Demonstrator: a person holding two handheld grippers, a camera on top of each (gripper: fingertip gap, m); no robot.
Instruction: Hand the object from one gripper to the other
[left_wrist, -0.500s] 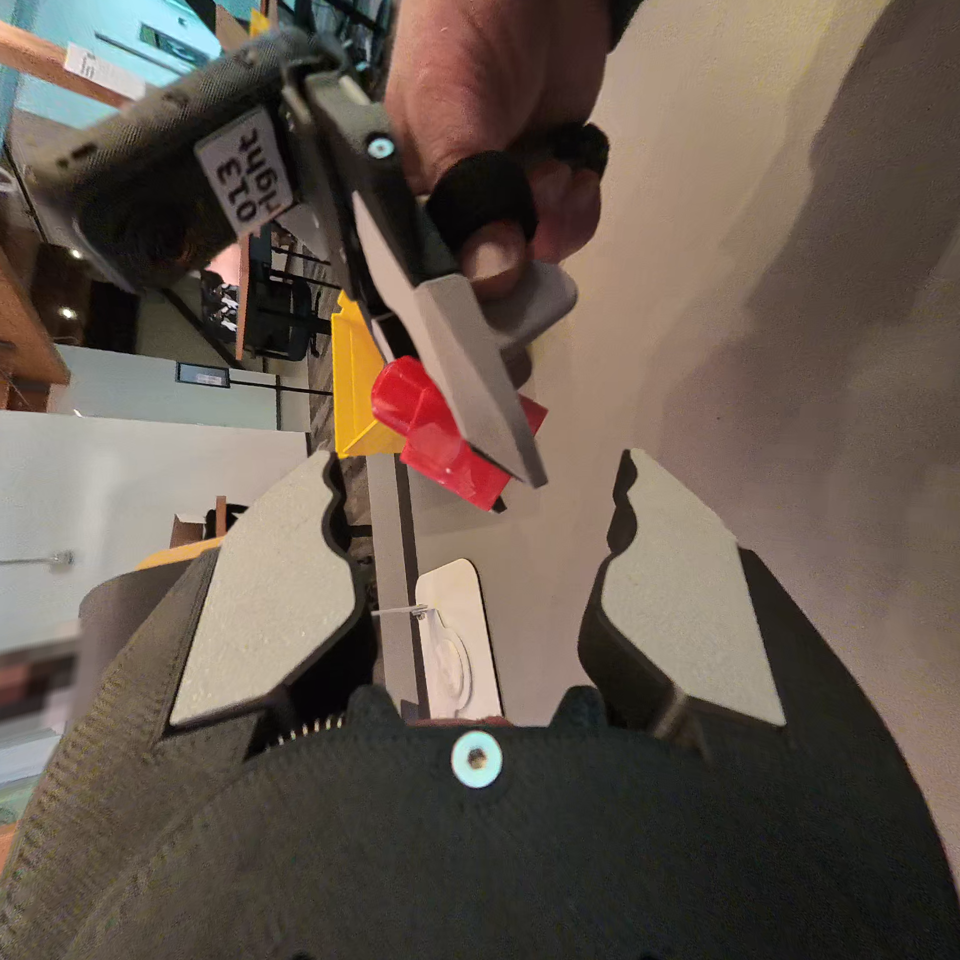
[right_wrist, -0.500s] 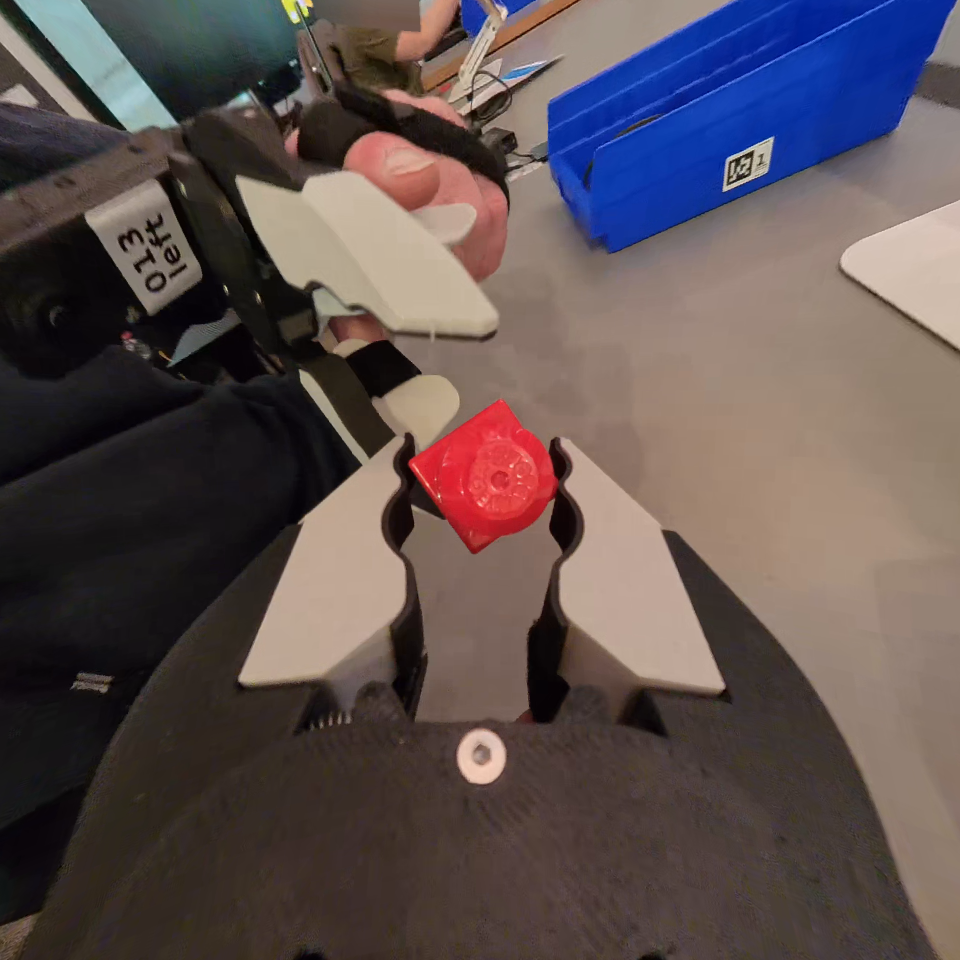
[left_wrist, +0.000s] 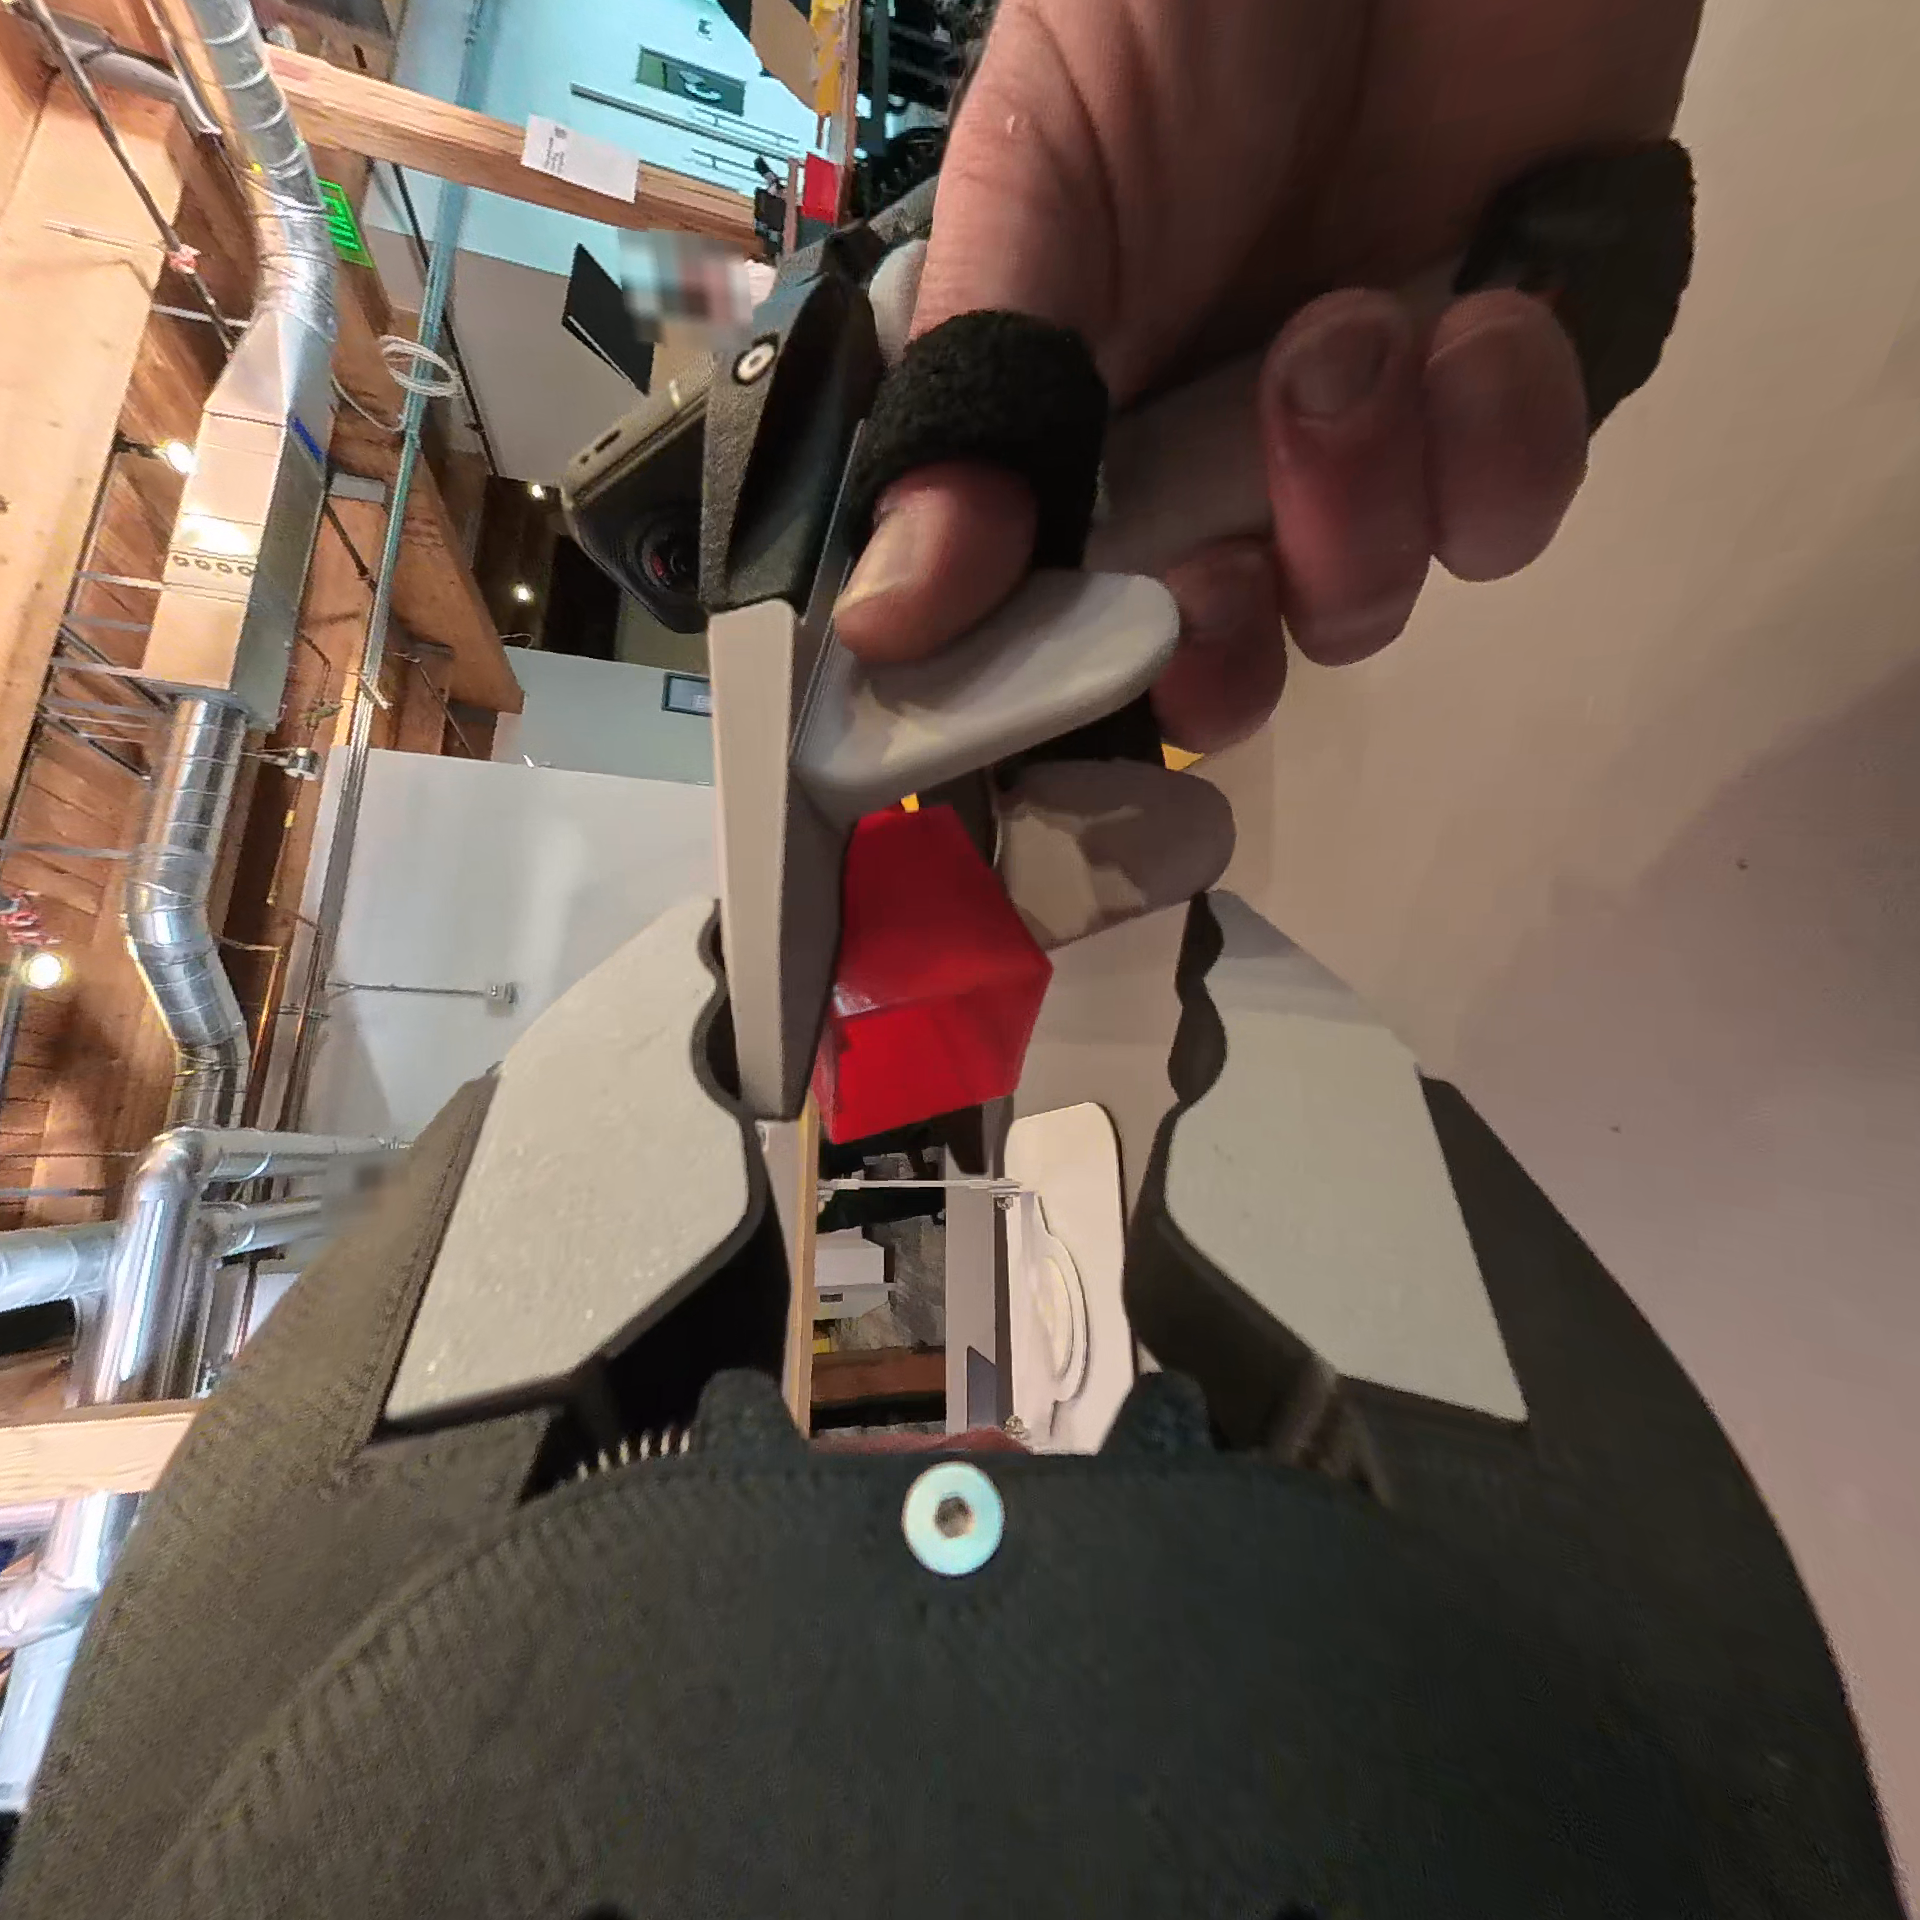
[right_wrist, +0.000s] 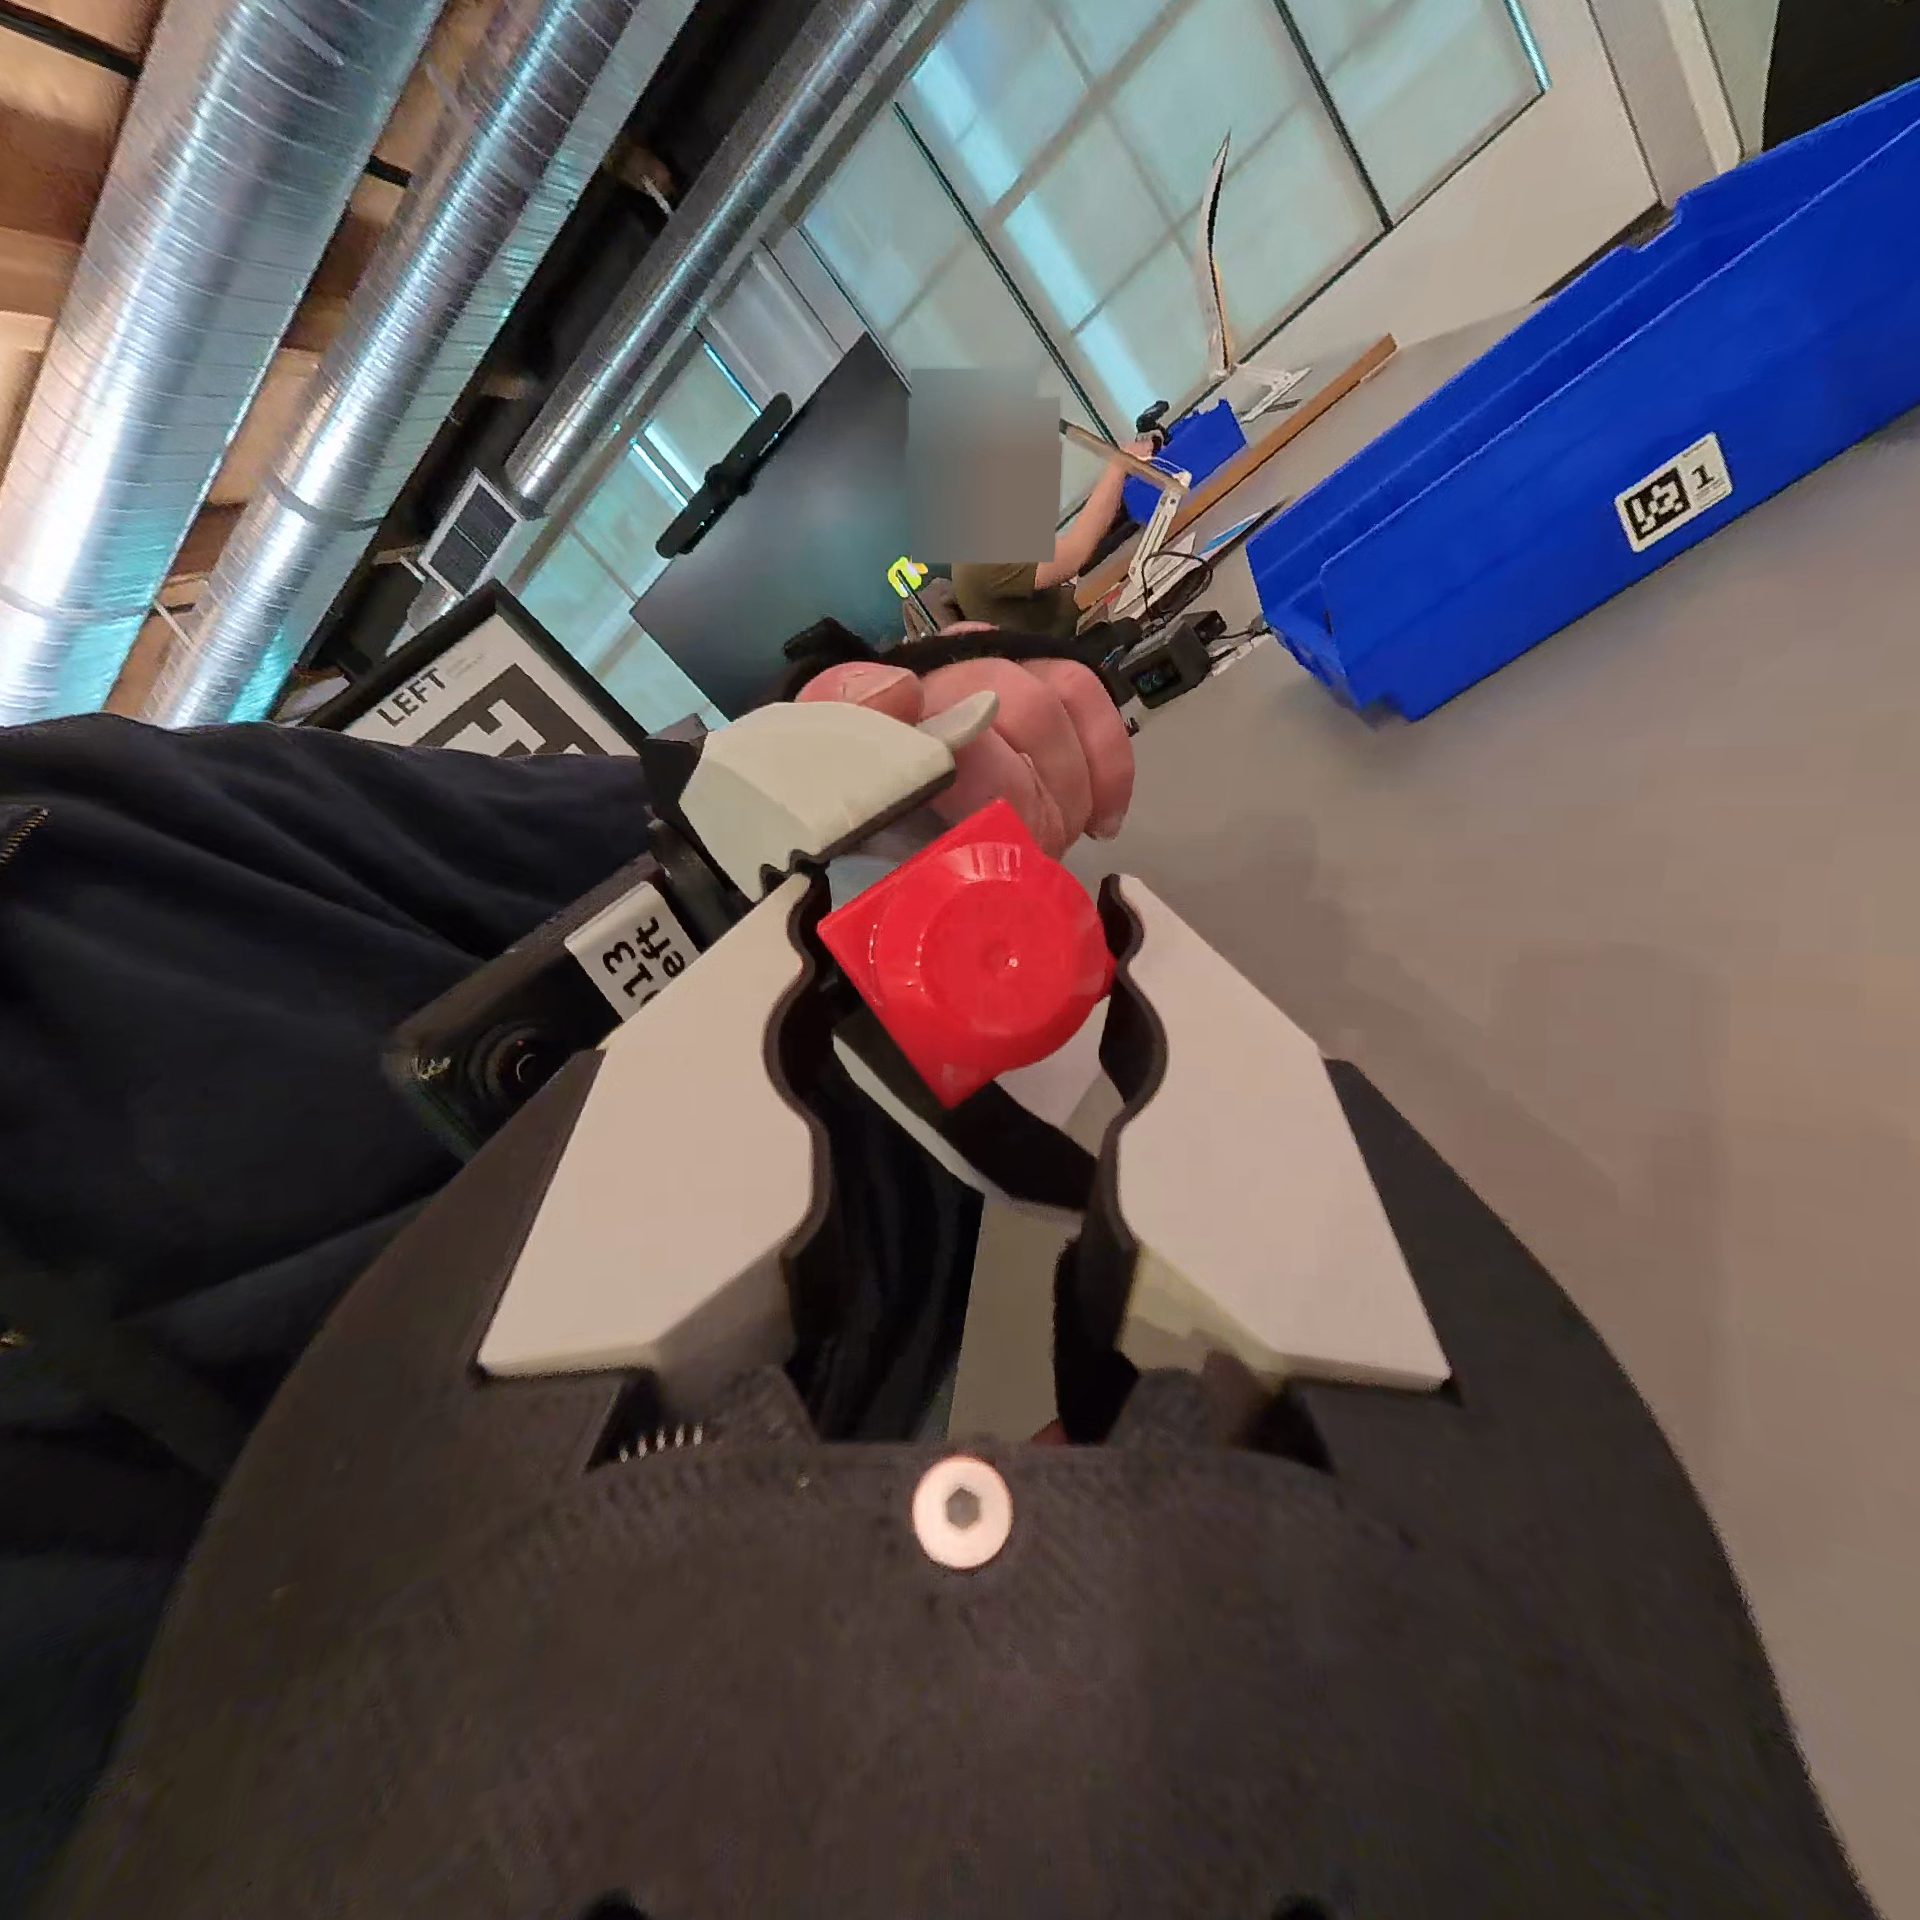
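While the right gripper (right_wrist: 961, 925) clamps the red plastic block with a round cap (right_wrist: 966, 956), the left gripper (left_wrist: 951, 1023), jaws apart, should close squarely from twelve o'clock before release

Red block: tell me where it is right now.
The red block sits clamped between the right gripper fingers in the right wrist view, inside the open left gripper, above the grey table.
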